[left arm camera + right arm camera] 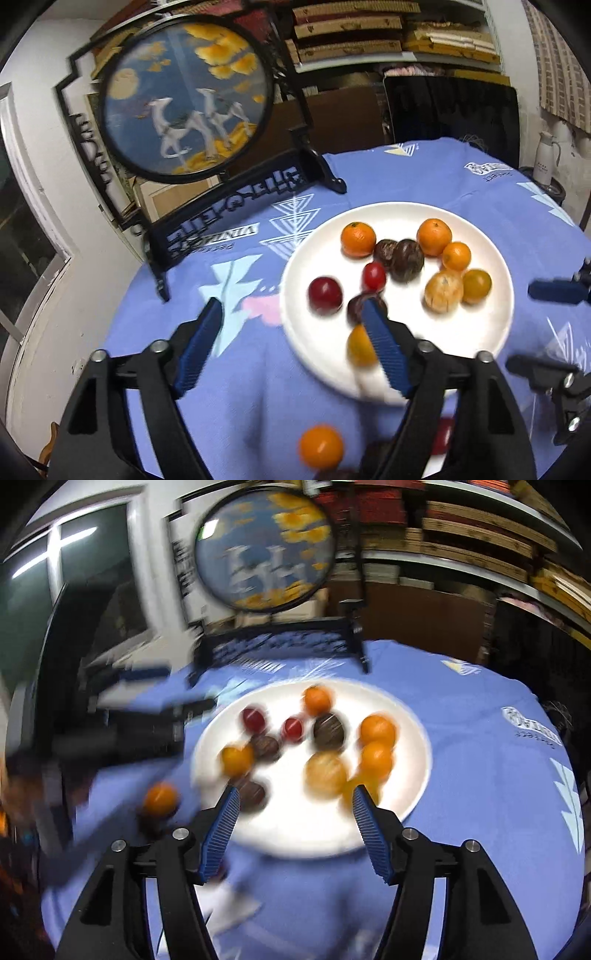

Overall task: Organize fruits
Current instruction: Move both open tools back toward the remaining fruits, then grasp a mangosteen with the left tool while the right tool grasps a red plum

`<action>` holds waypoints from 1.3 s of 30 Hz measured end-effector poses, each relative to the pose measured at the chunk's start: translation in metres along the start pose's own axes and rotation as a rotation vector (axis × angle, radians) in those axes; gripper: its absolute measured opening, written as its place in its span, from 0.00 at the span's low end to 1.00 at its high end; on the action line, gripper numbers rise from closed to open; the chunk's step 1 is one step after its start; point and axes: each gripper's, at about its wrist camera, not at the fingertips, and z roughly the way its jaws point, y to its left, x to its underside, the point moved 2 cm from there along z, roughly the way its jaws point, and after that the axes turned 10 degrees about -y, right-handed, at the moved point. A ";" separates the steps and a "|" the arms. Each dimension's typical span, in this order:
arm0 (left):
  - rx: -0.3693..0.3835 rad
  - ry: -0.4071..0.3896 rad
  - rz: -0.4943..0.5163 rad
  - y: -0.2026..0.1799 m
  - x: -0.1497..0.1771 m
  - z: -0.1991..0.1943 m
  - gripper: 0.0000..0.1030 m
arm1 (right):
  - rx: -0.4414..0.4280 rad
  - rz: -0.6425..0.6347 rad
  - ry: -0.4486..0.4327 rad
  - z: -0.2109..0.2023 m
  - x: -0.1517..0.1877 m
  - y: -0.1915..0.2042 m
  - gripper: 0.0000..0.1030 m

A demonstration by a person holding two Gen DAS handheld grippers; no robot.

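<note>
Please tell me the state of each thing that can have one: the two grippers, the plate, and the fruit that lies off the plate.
left gripper: open, holding nothing
right gripper: open, nothing between its fingers
white plate: upright on the blue tablecloth, loaded with fruit
orange fruit: off the plate, on the cloth

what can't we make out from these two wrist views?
- Left wrist view: the fruits on the cloth near the bottom edge sit behind the left gripper; only one orange fruit shows whole.
- Right wrist view: motion blur smears the fruits on the white plate, so kinds stay unsure.
- Right wrist view: the right gripper hides the cloth beneath it.
- Both: the person is out of frame.
</note>
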 end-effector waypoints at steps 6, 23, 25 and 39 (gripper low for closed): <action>0.050 0.046 -0.049 0.045 0.052 -0.040 0.81 | -0.053 -0.201 0.111 -0.002 0.044 0.046 0.62; 0.269 0.166 -0.121 0.007 0.108 -0.040 0.82 | -0.112 -0.235 0.190 0.015 0.059 0.072 0.37; 0.268 0.186 -0.163 0.003 0.104 -0.032 0.82 | -0.112 -0.214 0.179 0.010 0.059 0.068 0.37; 0.275 0.191 -0.167 0.004 0.104 -0.048 0.39 | -0.128 -0.170 0.147 -0.001 0.063 0.067 0.37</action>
